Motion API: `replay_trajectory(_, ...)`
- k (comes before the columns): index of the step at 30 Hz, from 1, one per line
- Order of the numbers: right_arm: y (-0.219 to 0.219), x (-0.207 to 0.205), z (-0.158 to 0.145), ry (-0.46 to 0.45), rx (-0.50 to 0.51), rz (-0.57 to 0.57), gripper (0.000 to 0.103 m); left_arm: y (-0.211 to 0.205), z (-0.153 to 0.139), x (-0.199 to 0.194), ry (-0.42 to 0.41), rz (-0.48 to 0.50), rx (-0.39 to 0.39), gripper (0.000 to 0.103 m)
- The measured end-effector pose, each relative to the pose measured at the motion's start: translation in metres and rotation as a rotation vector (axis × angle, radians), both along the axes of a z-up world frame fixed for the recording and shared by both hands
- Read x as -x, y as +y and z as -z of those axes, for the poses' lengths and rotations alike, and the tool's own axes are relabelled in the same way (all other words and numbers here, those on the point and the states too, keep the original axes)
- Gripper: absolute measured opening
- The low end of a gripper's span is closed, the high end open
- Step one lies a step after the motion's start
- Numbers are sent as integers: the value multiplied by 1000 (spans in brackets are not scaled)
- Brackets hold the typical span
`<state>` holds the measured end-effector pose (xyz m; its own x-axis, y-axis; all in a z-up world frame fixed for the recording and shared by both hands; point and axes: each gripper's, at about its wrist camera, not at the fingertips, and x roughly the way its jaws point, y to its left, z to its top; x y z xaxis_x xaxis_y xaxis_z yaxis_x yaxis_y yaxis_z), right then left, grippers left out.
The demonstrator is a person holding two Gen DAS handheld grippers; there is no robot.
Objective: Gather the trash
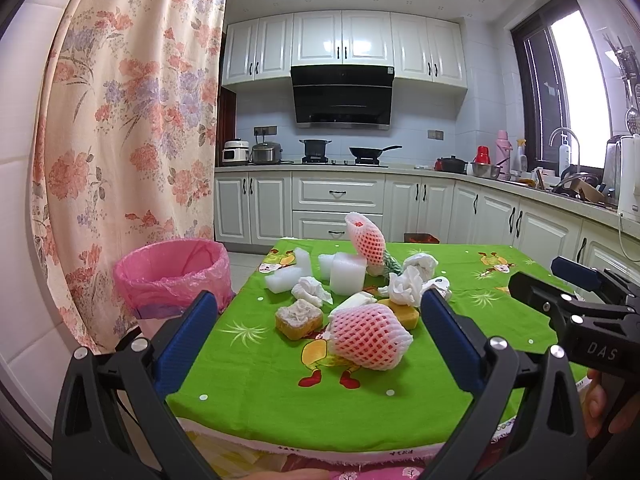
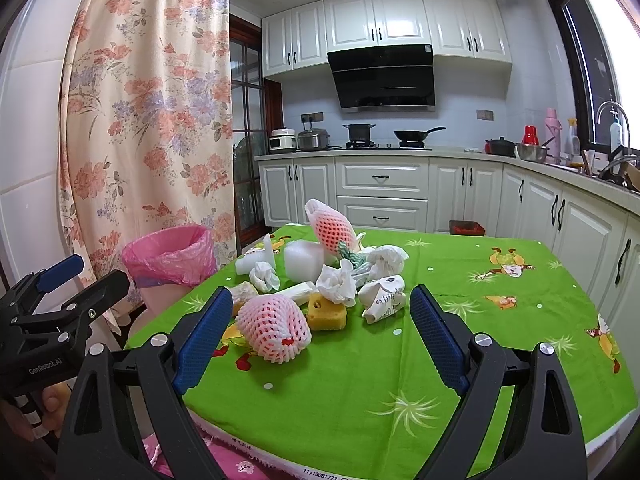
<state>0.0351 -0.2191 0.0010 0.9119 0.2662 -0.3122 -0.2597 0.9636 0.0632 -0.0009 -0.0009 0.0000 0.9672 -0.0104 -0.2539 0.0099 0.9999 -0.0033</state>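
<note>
A heap of trash lies on the green tablecloth (image 1: 280,384) (image 2: 400,364): a pink foam net (image 1: 368,336) (image 2: 274,330) nearest, a second pink net (image 1: 366,242) (image 2: 332,228) at the back, yellow sponges (image 1: 298,318) (image 2: 327,312), white foam blocks (image 1: 347,278) (image 2: 303,261) and crumpled tissues (image 1: 406,286) (image 2: 338,285). A bin with a pink liner (image 1: 174,276) (image 2: 172,258) stands left of the table. My left gripper (image 1: 318,322) is open and empty, short of the near net. My right gripper (image 2: 320,322) is open and empty, also short of the heap.
A floral curtain (image 1: 128,140) hangs behind the bin. White kitchen cabinets (image 1: 336,204) and a counter with pots run along the back and right. The right gripper shows at the right edge of the left wrist view (image 1: 580,304); the left gripper shows at the left edge of the right wrist view (image 2: 52,304).
</note>
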Motion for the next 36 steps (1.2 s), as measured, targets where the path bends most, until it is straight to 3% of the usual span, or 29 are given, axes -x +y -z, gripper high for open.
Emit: replay_trajectory(36, 0, -3, 0, 2, -12, 1, 85, 2, 1, 2, -1, -4, 8, 99)
